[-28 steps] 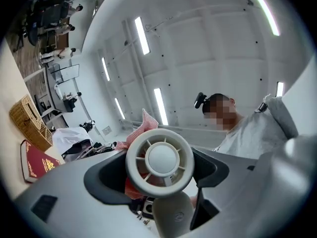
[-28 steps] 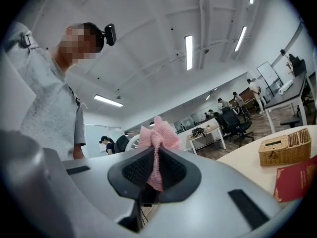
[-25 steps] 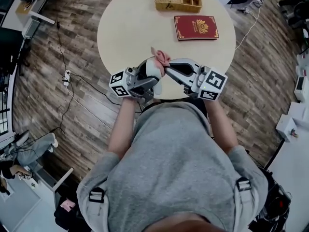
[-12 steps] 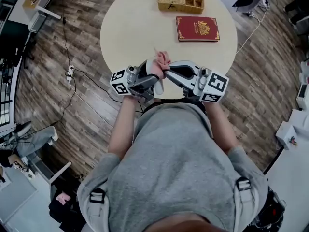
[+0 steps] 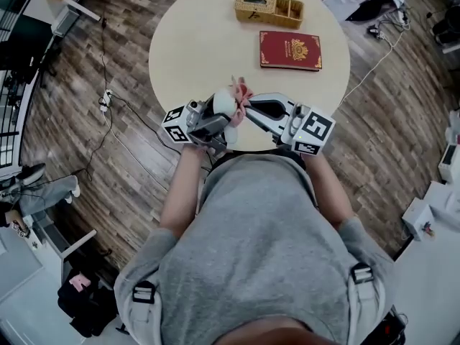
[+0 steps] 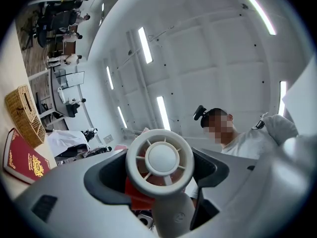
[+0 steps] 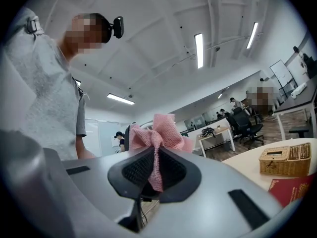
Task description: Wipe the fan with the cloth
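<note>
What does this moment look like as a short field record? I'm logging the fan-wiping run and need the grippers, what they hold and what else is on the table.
left gripper: shut on the white fan
right gripper: shut on the pink cloth
cloth position: bunched against the fan's head, above the near part of the table
table: round, pale
also on table: red book and wicker basket at the far side, apart from both grippers
</note>
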`<state>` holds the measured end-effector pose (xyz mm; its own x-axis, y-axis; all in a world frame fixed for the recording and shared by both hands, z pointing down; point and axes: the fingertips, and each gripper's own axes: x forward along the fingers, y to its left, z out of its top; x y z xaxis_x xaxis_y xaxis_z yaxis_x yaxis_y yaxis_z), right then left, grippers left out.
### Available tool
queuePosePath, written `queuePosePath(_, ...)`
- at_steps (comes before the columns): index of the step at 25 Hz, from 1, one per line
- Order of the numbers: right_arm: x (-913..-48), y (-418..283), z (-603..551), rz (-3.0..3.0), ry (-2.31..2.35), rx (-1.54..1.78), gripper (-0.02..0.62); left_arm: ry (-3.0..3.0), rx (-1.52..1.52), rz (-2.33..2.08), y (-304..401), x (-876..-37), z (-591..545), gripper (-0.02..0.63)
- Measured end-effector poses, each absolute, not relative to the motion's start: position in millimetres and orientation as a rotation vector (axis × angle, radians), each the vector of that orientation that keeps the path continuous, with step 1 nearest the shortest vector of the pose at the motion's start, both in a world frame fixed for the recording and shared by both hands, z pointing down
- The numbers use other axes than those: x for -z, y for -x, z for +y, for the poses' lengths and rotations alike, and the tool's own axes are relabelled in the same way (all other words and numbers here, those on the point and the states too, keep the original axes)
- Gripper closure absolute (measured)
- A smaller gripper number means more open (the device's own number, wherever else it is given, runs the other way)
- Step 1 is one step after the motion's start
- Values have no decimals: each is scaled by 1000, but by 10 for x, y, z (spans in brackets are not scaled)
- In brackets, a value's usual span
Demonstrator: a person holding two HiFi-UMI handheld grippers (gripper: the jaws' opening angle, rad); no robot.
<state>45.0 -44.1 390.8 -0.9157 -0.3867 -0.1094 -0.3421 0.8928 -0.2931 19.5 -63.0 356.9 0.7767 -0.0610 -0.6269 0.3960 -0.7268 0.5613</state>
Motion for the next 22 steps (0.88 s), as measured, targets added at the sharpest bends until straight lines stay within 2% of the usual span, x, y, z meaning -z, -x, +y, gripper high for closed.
queuePosePath(11,-3664,-724,-242,2881,274,366,566,-2239,860,152,-526,-3584,-664,218)
queuePosePath(22,-3722,-1062,-512,2815,357,402,566,-2176,959,150,-736,-3554,-620,218)
